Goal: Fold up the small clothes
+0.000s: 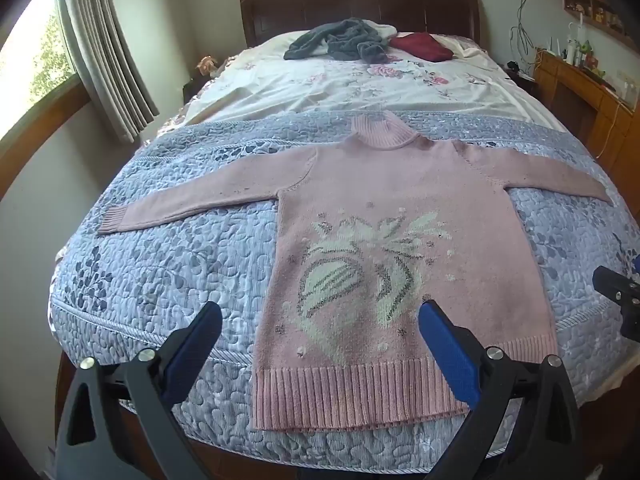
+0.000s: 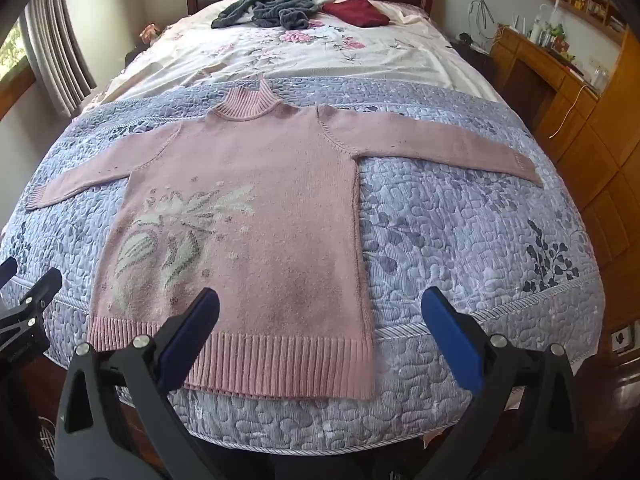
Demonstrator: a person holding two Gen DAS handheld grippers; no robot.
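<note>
A pink knitted sweater (image 1: 384, 184) with a high collar and a pale flower pattern lies flat and face up on the blue-grey quilt (image 1: 160, 264), both sleeves spread out sideways. In the right wrist view the same sweater (image 2: 260, 184) fills the left half of the quilt (image 2: 460, 232). My left gripper (image 1: 320, 320) is open above the sweater's lower left hem, holding nothing. Over the lower right hem corner hovers my right gripper (image 2: 320, 306), open and holding nothing. Each gripper shows at the edge of the other's view.
A dark grey garment (image 1: 344, 42) and a folded dark red garment (image 1: 422, 46) lie near the wooden headboard (image 1: 360, 4) on a floral sheet (image 1: 340, 84). A wooden dresser (image 2: 560, 92) stands at the right, curtains and a window at the left.
</note>
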